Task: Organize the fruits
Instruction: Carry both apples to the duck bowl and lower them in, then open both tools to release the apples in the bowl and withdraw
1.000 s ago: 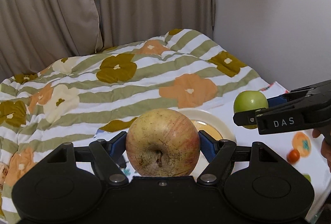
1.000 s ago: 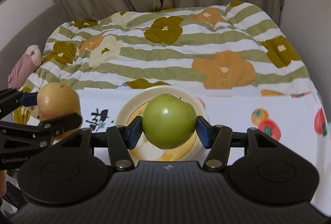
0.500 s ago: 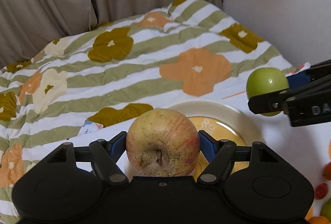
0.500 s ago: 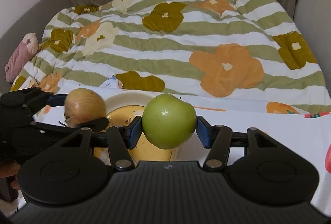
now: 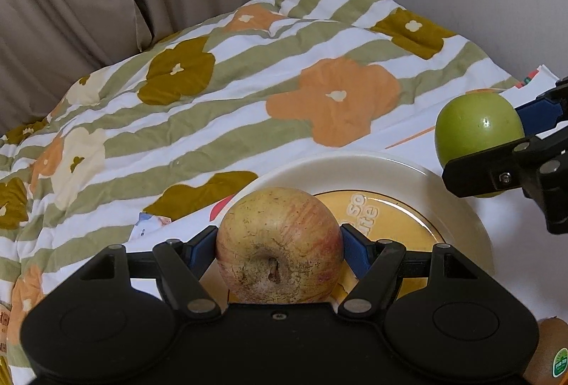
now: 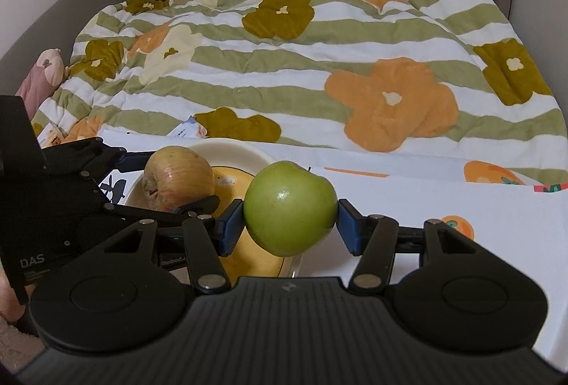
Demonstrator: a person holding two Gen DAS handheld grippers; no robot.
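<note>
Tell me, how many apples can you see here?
2. A reddish apple is clamped in the left gripper above the plate. A green apple is clamped in the right gripper beside it. More could lie out of view.

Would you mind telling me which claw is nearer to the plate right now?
Left. The left claw, gripping the reddish apple, is over the plate; the right claw, gripping the green apple, is by the plate's right edge.

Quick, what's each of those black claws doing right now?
Left gripper: closed on the round yellowish-red apple.
Right gripper: closed on the round green apple.
</note>
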